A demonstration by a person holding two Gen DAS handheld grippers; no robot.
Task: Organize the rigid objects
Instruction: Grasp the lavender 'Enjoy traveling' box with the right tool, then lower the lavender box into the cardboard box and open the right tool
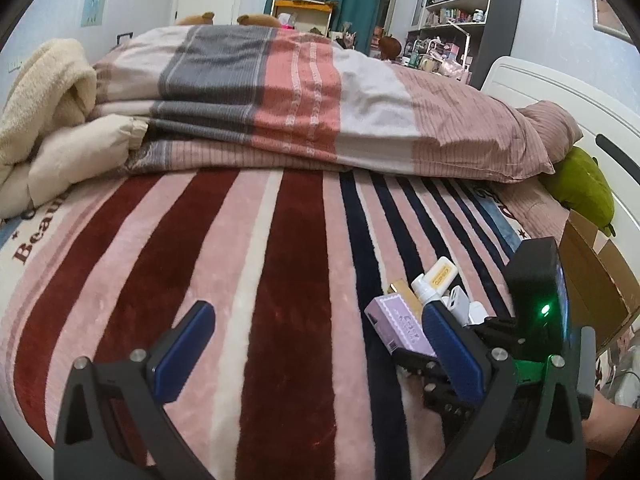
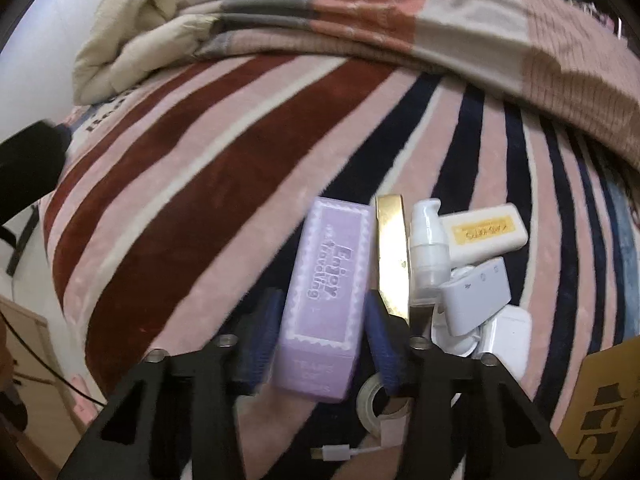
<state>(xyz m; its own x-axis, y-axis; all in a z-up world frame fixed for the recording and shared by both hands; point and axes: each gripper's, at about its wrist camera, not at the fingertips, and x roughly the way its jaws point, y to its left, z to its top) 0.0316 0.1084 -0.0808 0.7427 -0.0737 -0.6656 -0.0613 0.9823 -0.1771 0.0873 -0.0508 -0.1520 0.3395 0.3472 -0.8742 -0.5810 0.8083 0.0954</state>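
A purple box printed "Enjoy traveling" lies on the striped blanket between the blue pads of my right gripper, whose jaws stand around it; contact is unclear from blur. Beside it lie a gold box, a white pump bottle, a cream case with a yellow label, a white hub and a tape roll. My left gripper is open and empty over the blanket, left of the same pile, where the purple box shows.
A folded striped duvet and cream blanket lie at the far side of the bed. A cardboard box stands at the right edge. A white cable lies near me.
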